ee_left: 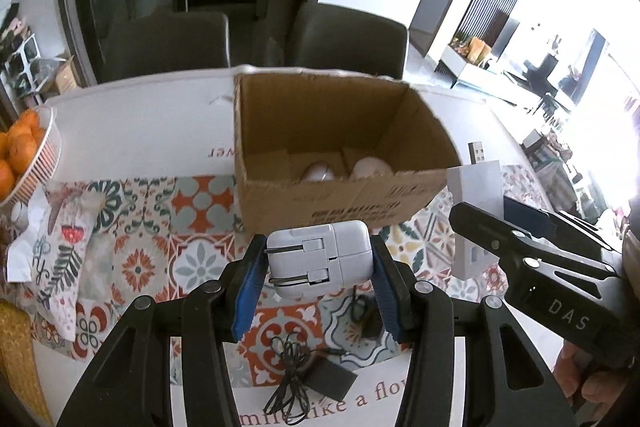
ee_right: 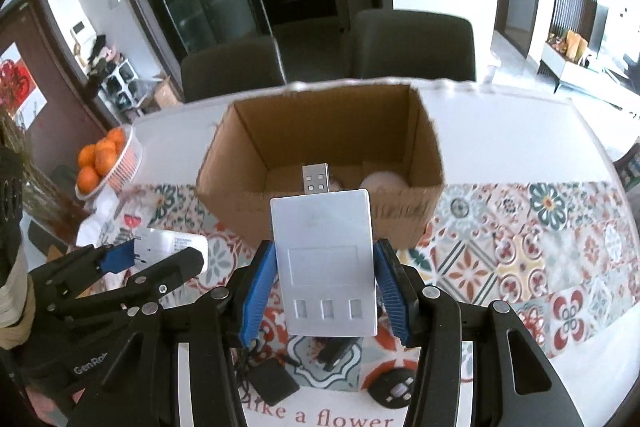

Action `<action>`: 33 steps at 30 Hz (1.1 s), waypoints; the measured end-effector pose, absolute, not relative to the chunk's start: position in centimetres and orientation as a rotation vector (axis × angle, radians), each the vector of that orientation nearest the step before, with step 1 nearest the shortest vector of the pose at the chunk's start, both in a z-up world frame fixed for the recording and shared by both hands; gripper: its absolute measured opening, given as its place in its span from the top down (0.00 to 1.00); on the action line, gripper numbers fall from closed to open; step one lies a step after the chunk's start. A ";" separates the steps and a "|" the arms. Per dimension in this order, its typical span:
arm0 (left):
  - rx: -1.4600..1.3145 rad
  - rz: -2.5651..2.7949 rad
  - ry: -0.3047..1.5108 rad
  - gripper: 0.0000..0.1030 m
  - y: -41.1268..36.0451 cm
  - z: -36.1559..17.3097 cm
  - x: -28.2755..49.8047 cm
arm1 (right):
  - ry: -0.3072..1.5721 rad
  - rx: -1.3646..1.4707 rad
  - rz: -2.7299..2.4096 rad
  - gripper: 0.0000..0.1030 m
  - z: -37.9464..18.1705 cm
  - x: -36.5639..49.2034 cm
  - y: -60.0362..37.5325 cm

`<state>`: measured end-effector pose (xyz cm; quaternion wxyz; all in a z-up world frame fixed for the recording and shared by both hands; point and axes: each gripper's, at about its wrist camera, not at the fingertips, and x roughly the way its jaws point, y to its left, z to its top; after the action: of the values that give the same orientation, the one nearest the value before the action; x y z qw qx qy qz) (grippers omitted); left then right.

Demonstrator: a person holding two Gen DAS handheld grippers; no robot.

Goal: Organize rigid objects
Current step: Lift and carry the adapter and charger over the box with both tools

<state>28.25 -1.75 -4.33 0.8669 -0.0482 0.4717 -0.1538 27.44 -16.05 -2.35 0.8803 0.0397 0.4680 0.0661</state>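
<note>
My left gripper (ee_left: 320,263) is shut on a white power adapter (ee_left: 318,261) with two folded prongs, held above the patterned mat in front of the open cardboard box (ee_left: 416,131). My right gripper (ee_right: 326,279) is shut on a flat silver USB hub (ee_right: 326,263) whose plug points at the box (ee_right: 236,163). Two pale round objects (ee_left: 370,167) lie in the box bottom. In the left wrist view the right gripper (ee_left: 500,223) and hub (ee_left: 476,187) show at the right. In the right wrist view the left gripper (ee_right: 156,255) shows at the left with the adapter (ee_right: 172,245).
A bowl of oranges (ee_left: 24,151) stands at the table's left, with a patterned cloth (ee_left: 60,247) beside it. Below the grippers lie a black adapter with coiled cable (ee_left: 304,371), a small black plug (ee_left: 370,323) and a round black device (ee_right: 394,389). Two grey chairs (ee_right: 412,43) stand behind the table.
</note>
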 end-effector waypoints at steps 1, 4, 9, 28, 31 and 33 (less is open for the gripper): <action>-0.101 -0.324 0.982 0.52 -1.9 -4.0 28.3 | 0.967 0.084 0.136 0.51 -2.0 27.5 -16.2; -0.105 -0.335 0.964 0.52 -2.1 -3.0 28.7 | 0.947 0.086 0.135 0.51 -1.0 27.9 -16.3; -0.095 -0.336 0.937 0.52 -2.6 -1.6 29.6 | 0.916 0.087 0.136 0.51 0.4 28.5 -16.3; -0.042 -0.298 0.931 0.52 -4.4 -0.5 35.2 | 0.904 0.100 0.126 0.51 1.4 34.0 -17.8; -0.044 -0.299 0.955 0.52 -4.7 -0.9 36.4 | 0.904 0.096 0.126 0.51 1.4 35.0 -17.9; -0.046 -0.296 0.966 0.52 -4.8 -1.1 37.1 | 0.908 0.087 0.125 0.51 1.3 35.7 -17.8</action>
<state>37.15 -4.80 -1.09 0.8748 -0.0218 0.4629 -0.1415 35.71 -17.80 1.27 0.8959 0.0422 0.4382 0.0602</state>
